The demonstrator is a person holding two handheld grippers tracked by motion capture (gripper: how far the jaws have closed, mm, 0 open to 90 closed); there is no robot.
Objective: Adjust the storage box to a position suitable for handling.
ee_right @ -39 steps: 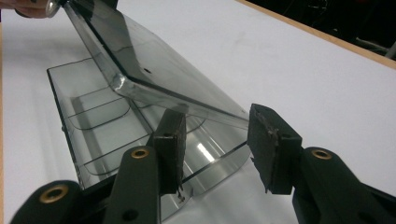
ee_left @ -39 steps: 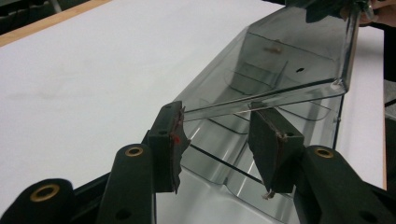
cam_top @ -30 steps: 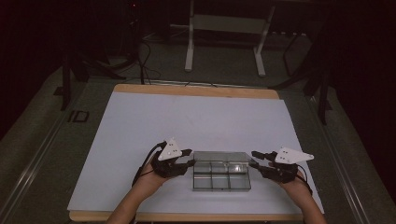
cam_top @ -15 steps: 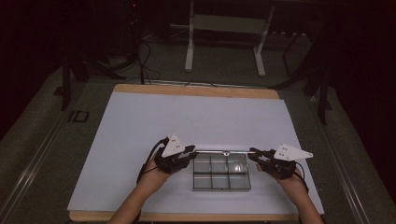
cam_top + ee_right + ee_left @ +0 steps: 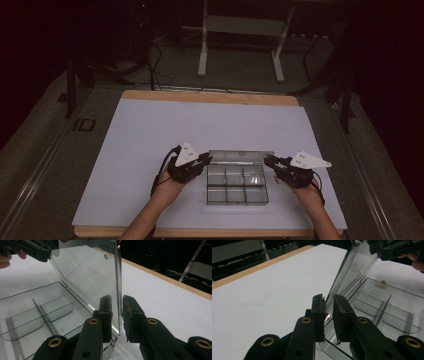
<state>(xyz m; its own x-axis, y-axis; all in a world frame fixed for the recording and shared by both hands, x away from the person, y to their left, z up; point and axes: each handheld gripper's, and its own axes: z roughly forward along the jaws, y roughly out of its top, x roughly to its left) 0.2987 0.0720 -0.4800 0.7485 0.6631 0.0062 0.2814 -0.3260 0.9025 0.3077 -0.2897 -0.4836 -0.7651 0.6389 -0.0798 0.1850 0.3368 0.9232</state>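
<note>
Grippers [image 5: 206, 159] [image 5: 268, 161] flank lid [image 5: 241, 156], 6-compartment box [image 5: 237, 184]

surface: we see a tabletop [image 5: 150, 150] with a white top and a wooden edge along its far and near sides | on it: we find a clear compartment box [image 5: 237, 186] near the near edge, lid raised upright | elsewhere: bare white surface around the box

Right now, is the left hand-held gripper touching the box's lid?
Touching. In the left gripper view the left hand-held gripper has the raised clear lid edge between its jaws, the left pad against it; a thin gap may remain at the other pad.
</note>
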